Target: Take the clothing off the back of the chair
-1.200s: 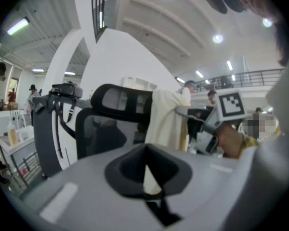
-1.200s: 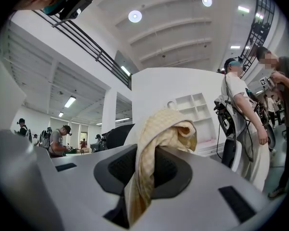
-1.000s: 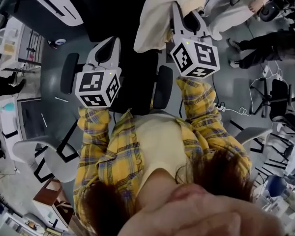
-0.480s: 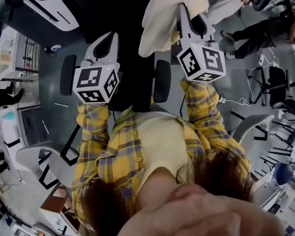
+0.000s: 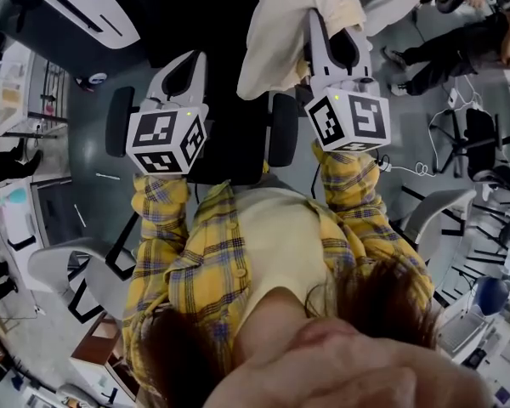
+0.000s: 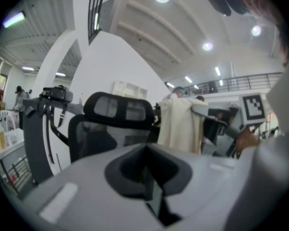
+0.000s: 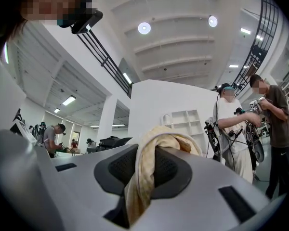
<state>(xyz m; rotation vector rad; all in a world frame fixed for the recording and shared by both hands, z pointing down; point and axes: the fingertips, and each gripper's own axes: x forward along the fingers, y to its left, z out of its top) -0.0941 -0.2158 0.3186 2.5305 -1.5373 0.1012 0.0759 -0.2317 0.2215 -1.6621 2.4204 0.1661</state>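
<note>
In the head view a cream garment hangs in a bunch beside the tall black chair. My right gripper is shut on the garment's top edge, holding it off to the chair's right. The right gripper view shows a fold of that cream garment pinched between the dark pads. My left gripper hovers over the chair's left side, jaws together with nothing in them. In the left gripper view the chair's headrest lies ahead, and the garment hangs to its right.
People stand and sit at the upper right, and two more show in the right gripper view. Other office chairs and a floor cable ring the black chair. A desk runs along the left.
My right gripper has carried the cream garment a little to the right, away from the chair back. The left gripper has hardly moved.
</note>
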